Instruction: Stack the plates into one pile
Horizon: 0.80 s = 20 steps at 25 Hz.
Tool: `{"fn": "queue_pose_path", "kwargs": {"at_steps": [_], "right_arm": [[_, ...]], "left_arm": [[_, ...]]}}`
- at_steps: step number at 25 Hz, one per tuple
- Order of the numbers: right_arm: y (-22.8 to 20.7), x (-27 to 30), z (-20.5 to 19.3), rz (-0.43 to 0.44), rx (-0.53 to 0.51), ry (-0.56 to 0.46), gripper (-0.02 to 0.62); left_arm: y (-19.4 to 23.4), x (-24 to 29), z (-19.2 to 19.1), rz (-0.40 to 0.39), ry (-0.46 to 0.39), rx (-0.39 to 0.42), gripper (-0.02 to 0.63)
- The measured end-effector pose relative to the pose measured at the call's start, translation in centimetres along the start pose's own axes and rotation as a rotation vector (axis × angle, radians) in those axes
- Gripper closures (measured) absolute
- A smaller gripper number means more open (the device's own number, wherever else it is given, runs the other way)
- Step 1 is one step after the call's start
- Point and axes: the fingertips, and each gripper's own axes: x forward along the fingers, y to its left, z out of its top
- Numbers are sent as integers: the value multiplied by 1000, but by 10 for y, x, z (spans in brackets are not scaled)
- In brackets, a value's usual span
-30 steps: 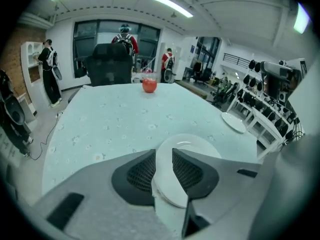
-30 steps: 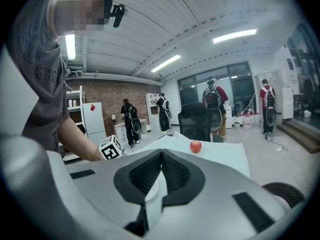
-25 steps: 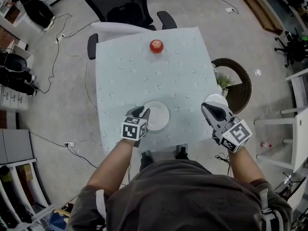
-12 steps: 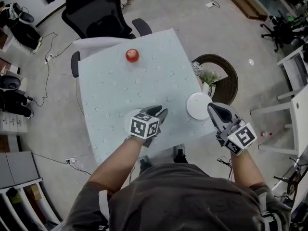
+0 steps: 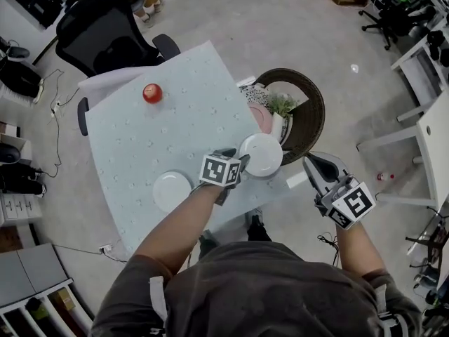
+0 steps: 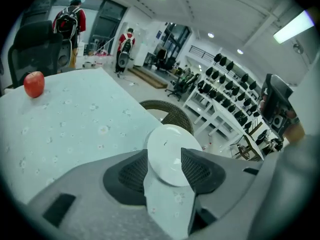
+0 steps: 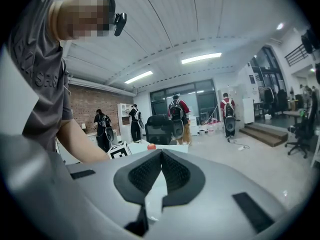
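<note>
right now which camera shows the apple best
The left gripper view: the apple sits largest there, side-on and unblocked on the table. The head view shows it smaller, from above. The right gripper view shows only a tiny red speck in the distance.

Bright, even light; fisheye-warped edges.

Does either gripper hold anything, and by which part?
Nothing is held. The left gripper is opening its jaws around the near rim of the white plate; the right gripper is shut, empty.
</note>
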Motion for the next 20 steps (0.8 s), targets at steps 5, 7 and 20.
{"fn": "queue_pose_path", "kwargs": {"at_steps": [5, 7, 20], "right_arm": [[-24, -20, -16, -25, 40, 4, 601], [-31, -25, -21, -28, 54, 1, 601], [-54, -46, -31, -38, 94, -14, 601]], "left_arm": [[2, 35, -5, 98, 104, 33, 345], [8, 42, -9, 147, 130, 38, 328], [11, 55, -11, 241, 227, 125, 405]]}}
